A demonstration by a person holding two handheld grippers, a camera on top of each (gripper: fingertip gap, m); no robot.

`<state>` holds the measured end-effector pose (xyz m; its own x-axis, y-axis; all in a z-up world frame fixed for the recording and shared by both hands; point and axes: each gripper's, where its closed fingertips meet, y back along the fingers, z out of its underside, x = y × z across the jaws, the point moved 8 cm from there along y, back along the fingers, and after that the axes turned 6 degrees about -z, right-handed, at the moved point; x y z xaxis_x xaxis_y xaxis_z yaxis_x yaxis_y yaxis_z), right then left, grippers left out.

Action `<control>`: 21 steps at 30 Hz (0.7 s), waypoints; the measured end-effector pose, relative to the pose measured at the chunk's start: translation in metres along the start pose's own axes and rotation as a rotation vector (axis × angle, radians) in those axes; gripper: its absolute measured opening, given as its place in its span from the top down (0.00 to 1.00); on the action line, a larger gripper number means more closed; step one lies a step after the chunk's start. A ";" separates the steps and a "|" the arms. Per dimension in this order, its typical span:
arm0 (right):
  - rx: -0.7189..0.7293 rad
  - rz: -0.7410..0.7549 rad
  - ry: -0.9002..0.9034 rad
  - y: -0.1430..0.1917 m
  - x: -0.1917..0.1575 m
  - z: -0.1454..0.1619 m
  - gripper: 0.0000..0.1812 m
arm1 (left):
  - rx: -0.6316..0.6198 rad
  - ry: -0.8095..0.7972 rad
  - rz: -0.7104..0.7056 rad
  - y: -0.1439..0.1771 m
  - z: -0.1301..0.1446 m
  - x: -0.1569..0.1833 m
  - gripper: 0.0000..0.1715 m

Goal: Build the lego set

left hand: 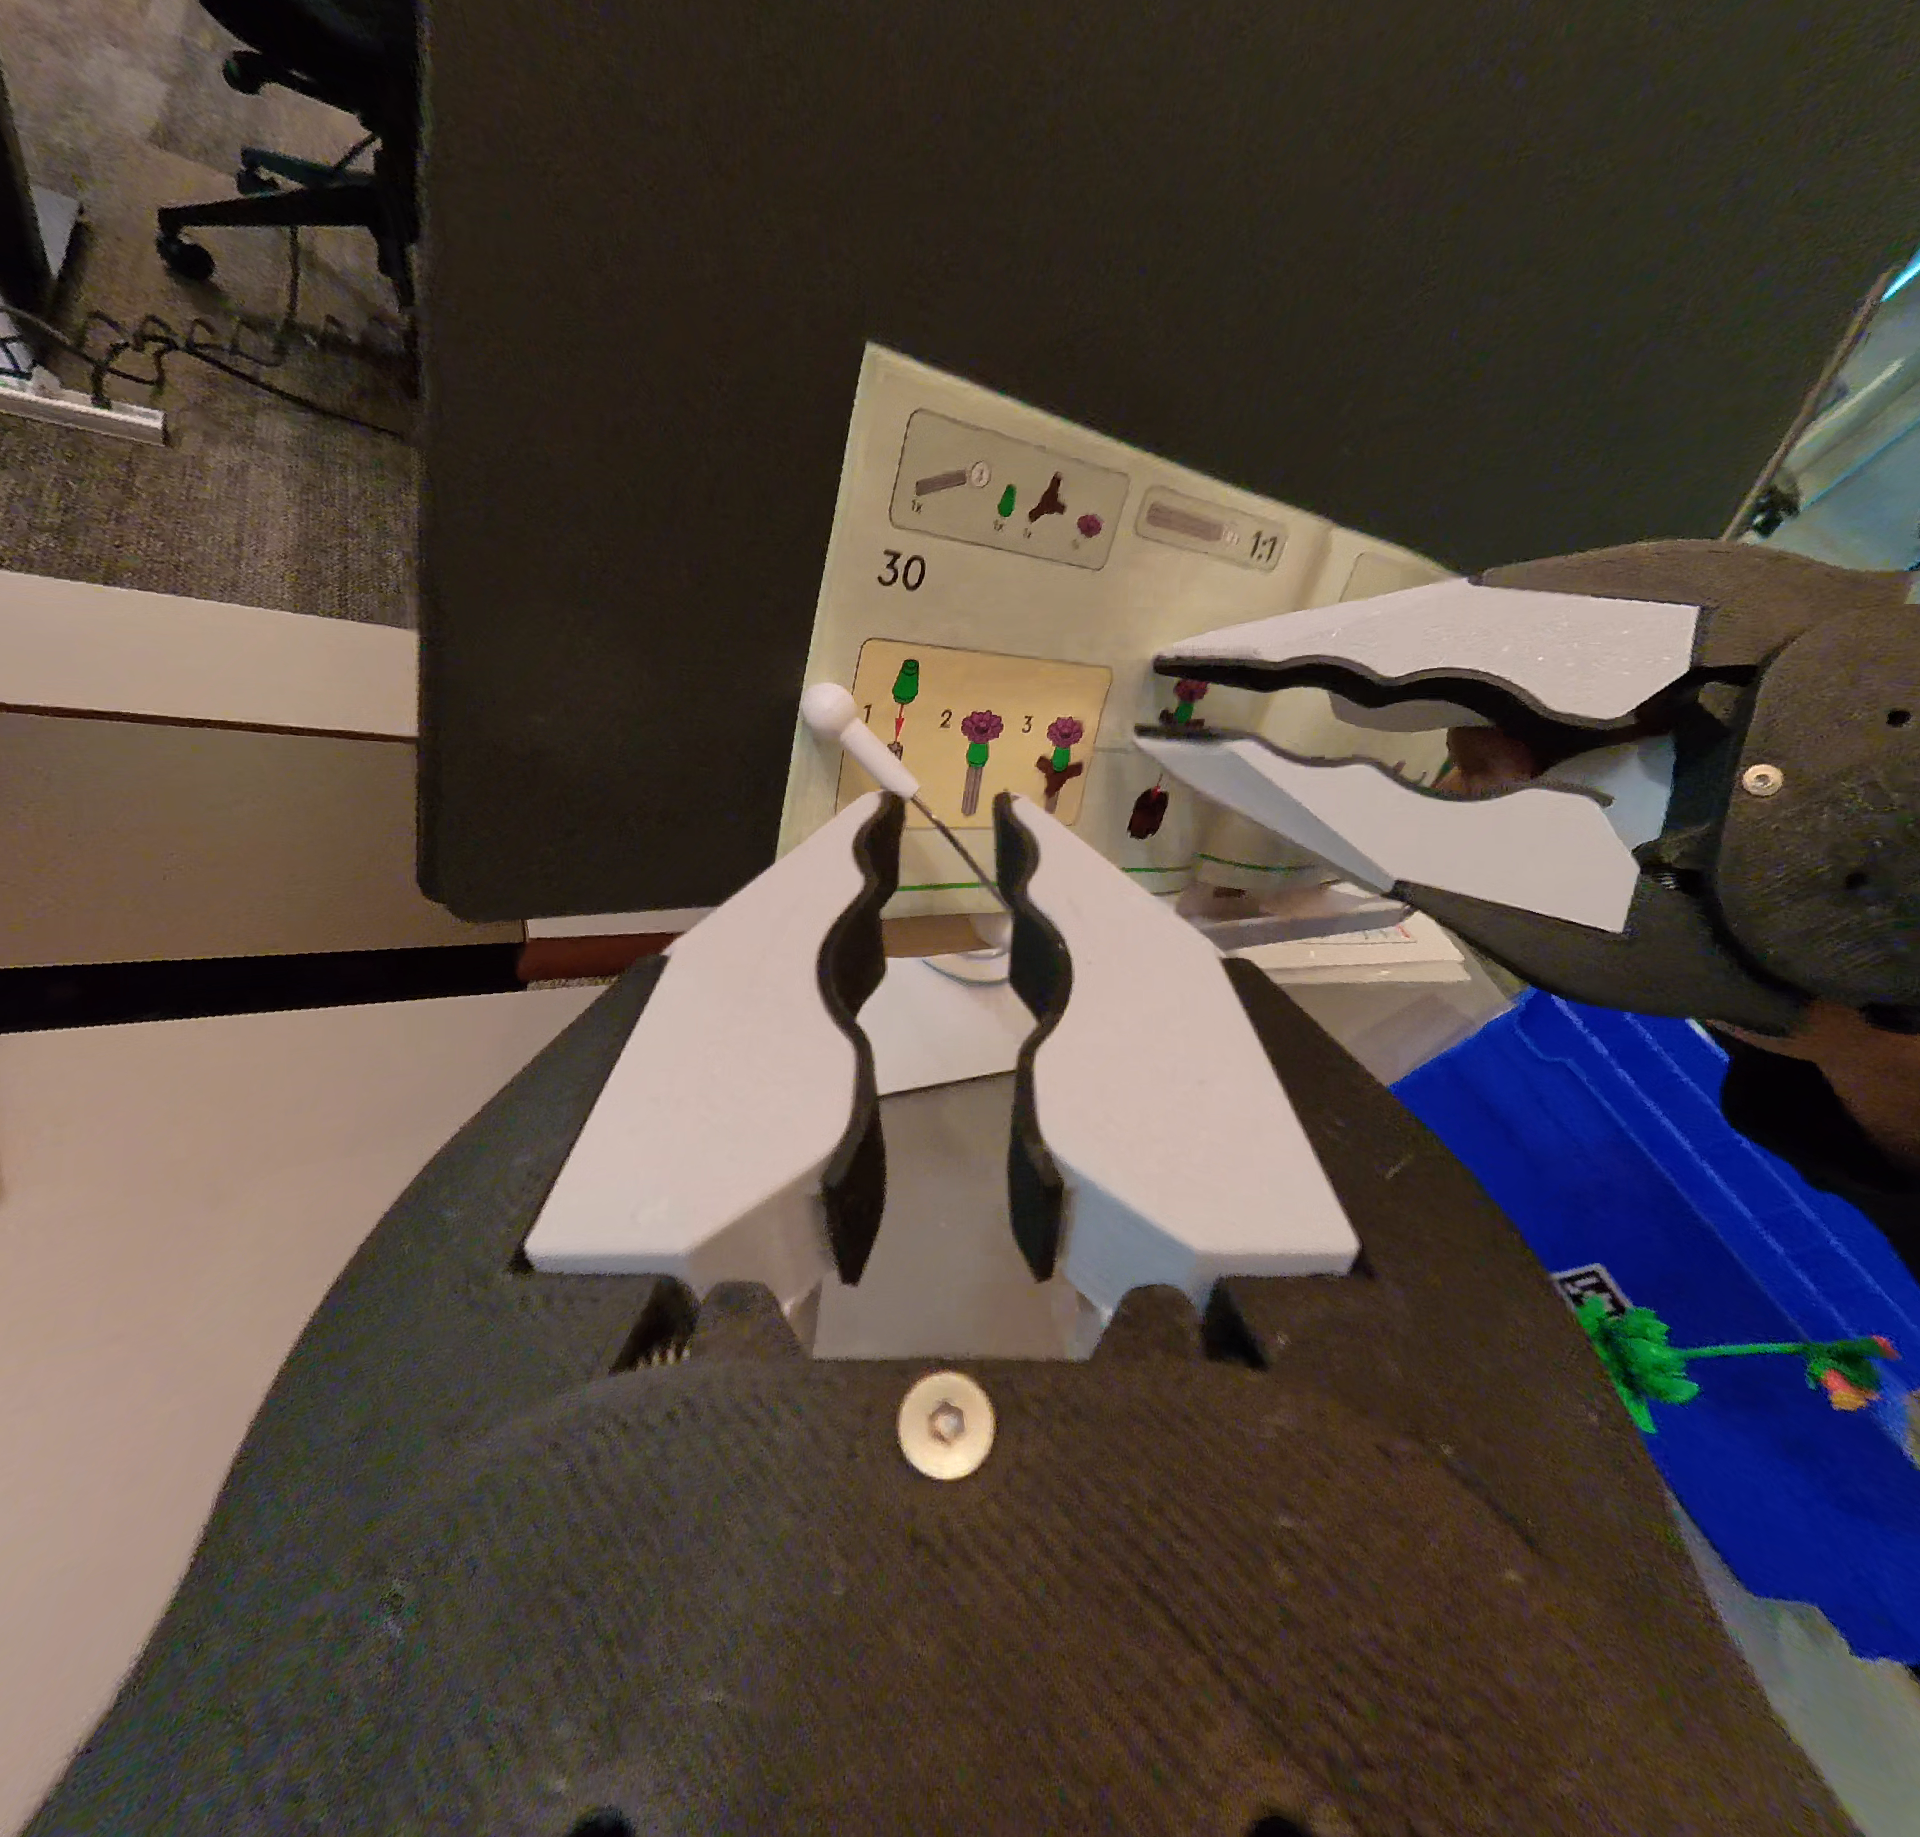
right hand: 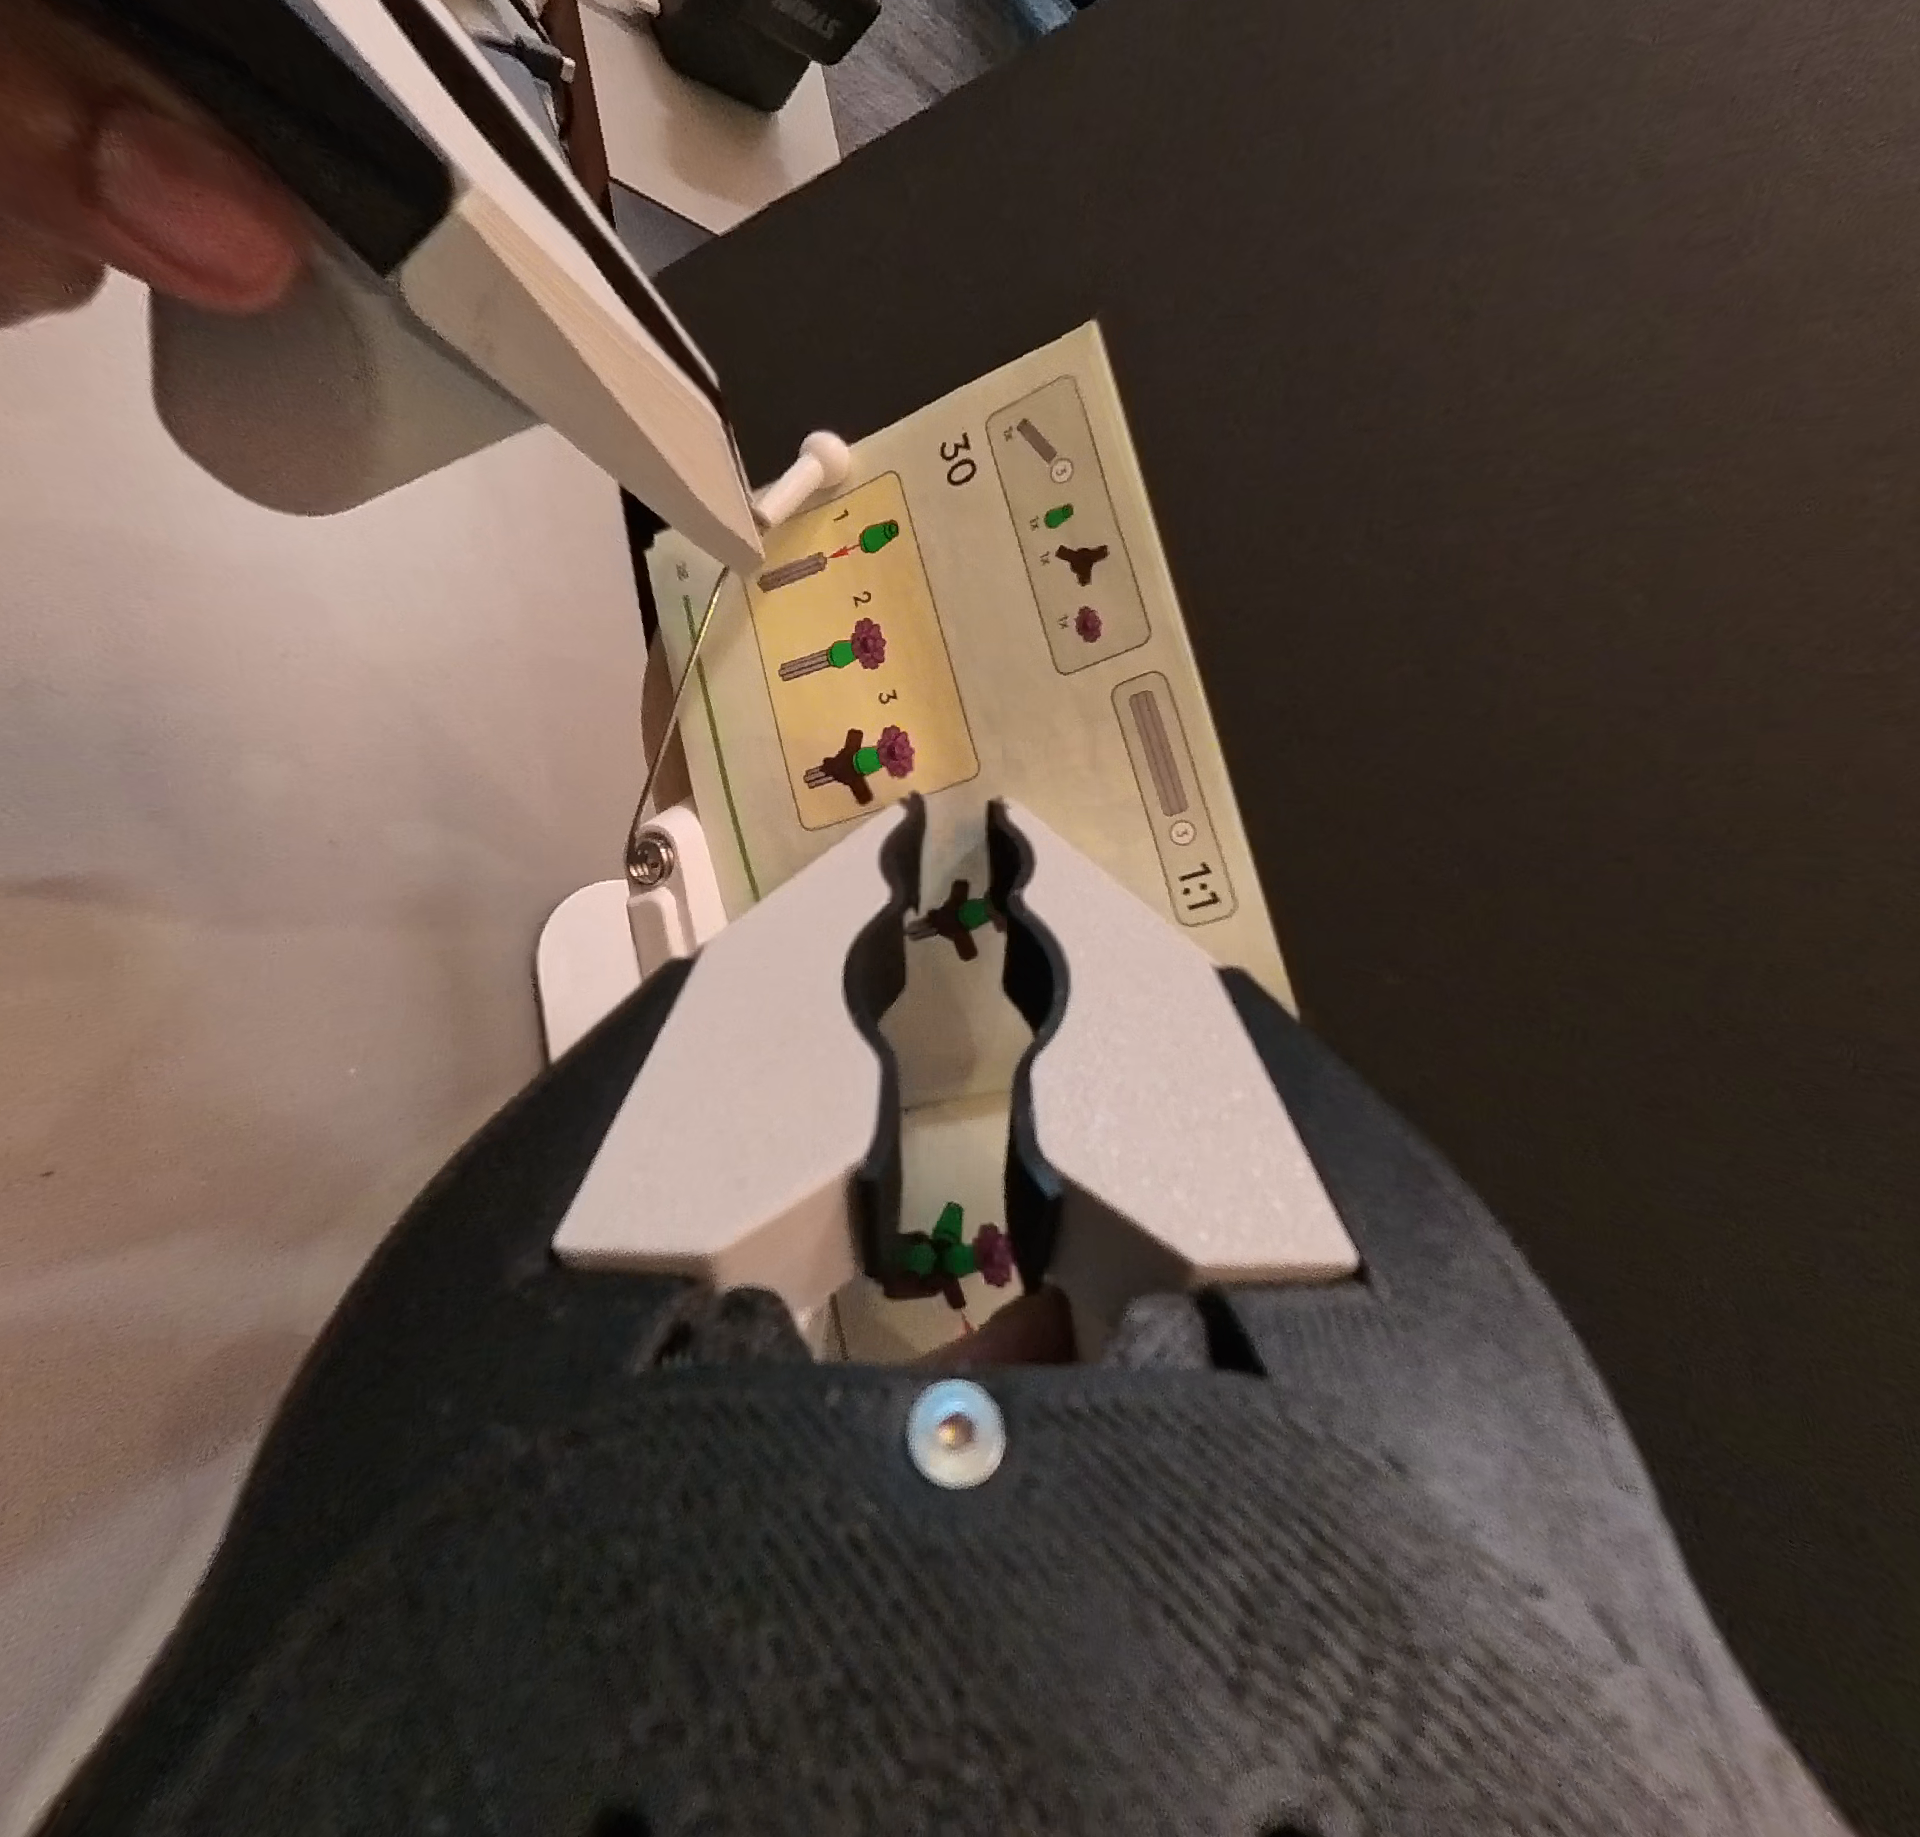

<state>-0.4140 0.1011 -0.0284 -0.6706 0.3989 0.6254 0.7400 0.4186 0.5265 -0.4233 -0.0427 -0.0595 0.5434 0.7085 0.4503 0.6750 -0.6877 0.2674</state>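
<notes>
Left wrist view shows both the left gripper (left hand: 940, 800) and right gripper (left hand: 1148, 701), jaws apart and empty, poised at the propped instruction booklet (left hand: 997, 582), likely consulting it, while a built flower stem (left hand: 1735, 1356) lies in the blue bin (left hand: 1621, 1205) right of the booklet.

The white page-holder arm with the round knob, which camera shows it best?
The right wrist view: the holder arm runs as a thin wire from its white base up to the knob, which the left gripper partly covers. The left wrist view shows only the knob and some wire, against the booklet.
</notes>
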 end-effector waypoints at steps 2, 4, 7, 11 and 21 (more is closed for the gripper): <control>0.014 0.003 -0.027 0.011 0.001 -0.005 0.92 | 0.054 0.007 0.009 0.012 -0.008 0.002 0.89; 0.033 0.007 -0.073 0.029 -0.001 -0.012 0.90 | 0.113 0.008 0.008 0.028 -0.017 0.004 0.89; 0.102 -0.014 -0.228 0.074 -0.012 -0.028 0.84 | 0.249 0.012 -0.034 0.060 -0.033 0.012 0.88; 0.387 -0.140 -0.594 0.142 -0.063 -0.053 0.73 | 0.453 -0.021 0.107 0.109 -0.052 0.068 0.99; 0.436 -0.118 -0.707 0.212 -0.257 -0.059 0.72 | 0.266 -0.260 0.389 0.182 0.007 0.147 0.94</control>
<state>-0.0816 0.0397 -0.0437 -0.7241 0.6896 -0.0049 0.6742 0.7094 0.2054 -0.2174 -0.0622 0.0496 0.8613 0.4489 0.2381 0.4843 -0.8670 -0.1172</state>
